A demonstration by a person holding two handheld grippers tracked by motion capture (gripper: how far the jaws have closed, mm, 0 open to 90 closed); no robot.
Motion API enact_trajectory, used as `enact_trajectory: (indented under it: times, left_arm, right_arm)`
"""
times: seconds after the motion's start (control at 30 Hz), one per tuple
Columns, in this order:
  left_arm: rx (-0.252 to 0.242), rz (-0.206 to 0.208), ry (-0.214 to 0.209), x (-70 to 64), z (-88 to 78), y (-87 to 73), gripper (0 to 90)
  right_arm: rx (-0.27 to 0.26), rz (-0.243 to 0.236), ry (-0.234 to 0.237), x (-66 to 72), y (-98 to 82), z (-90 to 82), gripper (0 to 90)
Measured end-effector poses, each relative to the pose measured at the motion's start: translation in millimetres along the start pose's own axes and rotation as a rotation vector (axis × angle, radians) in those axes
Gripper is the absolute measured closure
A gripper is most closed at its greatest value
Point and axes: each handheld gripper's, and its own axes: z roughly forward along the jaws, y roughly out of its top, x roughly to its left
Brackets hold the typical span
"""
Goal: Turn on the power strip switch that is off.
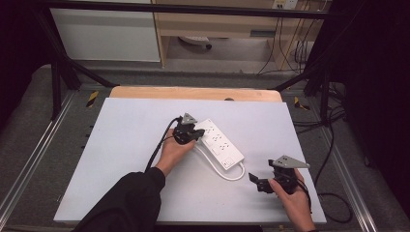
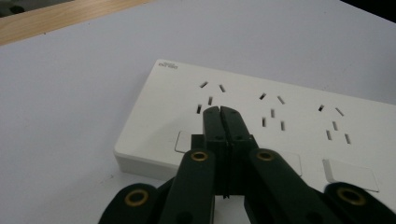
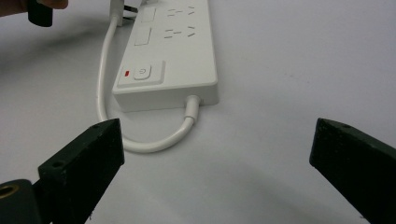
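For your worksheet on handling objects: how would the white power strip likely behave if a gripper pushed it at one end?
The power strip lies flat and boxy on the smooth table, so it would probably slide or pivot, not tip. Its looped cable looks floppy and may drag. The hard shell seems stiff.

You have a white plastic power strip (image 1: 222,142) lying flat and aslant mid-table, its white cord (image 3: 140,140) looping alongside.

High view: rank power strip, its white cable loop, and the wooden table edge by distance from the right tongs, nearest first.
From the right tongs, at the sheet's near right:
1. White cable loop, just to their left.
2. Power strip, up and left, under the left tongs.
3. Wooden table edge, along the far side.
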Motion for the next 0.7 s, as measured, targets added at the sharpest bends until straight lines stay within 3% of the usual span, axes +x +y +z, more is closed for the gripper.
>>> enact_trajectory:
  times: [0.7]
  left_arm:
    - [0.022, 0.035, 0.006, -4.0, 5.4, 0.5, 90.0]
  right_arm:
    - [-0.002, 0.0, 0.002, -1.0, 0.0, -0.8, 3.4]
